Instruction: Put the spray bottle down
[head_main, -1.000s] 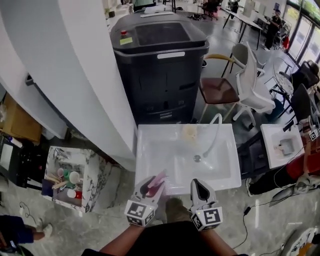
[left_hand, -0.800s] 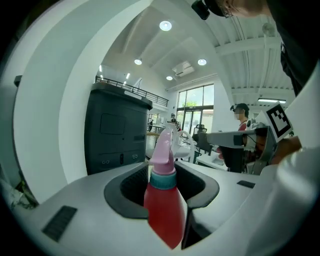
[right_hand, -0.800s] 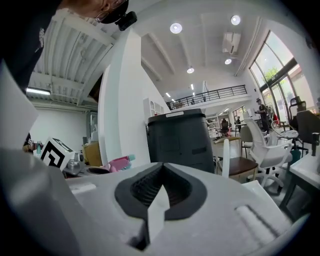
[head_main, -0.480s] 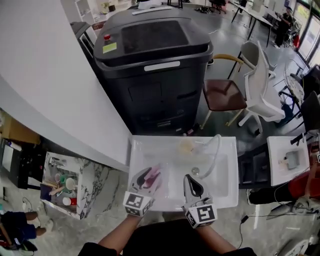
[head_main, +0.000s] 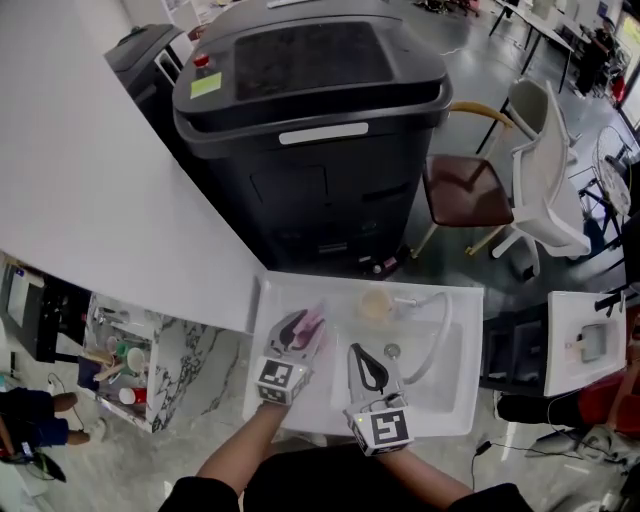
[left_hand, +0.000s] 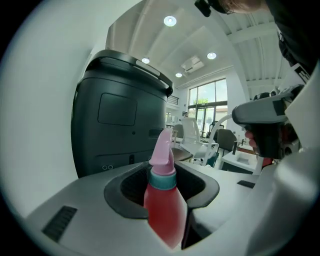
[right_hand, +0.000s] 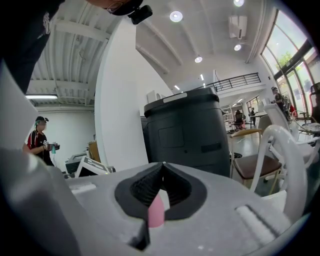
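Observation:
The spray bottle (head_main: 309, 324) has a red body and a pink spray head (left_hand: 163, 148) on a teal collar. My left gripper (head_main: 298, 328) is shut on the bottle's body (left_hand: 164, 210) and holds it upright over the left side of the white sink (head_main: 458, 415). My right gripper (head_main: 356, 351) is to its right, over the middle of the basin, with its jaw tips meeting (right_hand: 162, 167). A small pink shape (right_hand: 155, 211) shows low in the gap between those jaws; I cannot tell what it is.
In the basin are a drain (head_main: 392, 350), a beige round thing (head_main: 375, 303) at the back and a white curved faucet hose (head_main: 437, 330). A big black machine (head_main: 310, 130) stands right behind the sink. A white curved wall (head_main: 90, 180) is at left, a chair (head_main: 468, 190) at right.
Both grippers have moved forward from the sink's near edge to over the basin. The bottle has stayed in the left gripper. The right jaws have stayed together.

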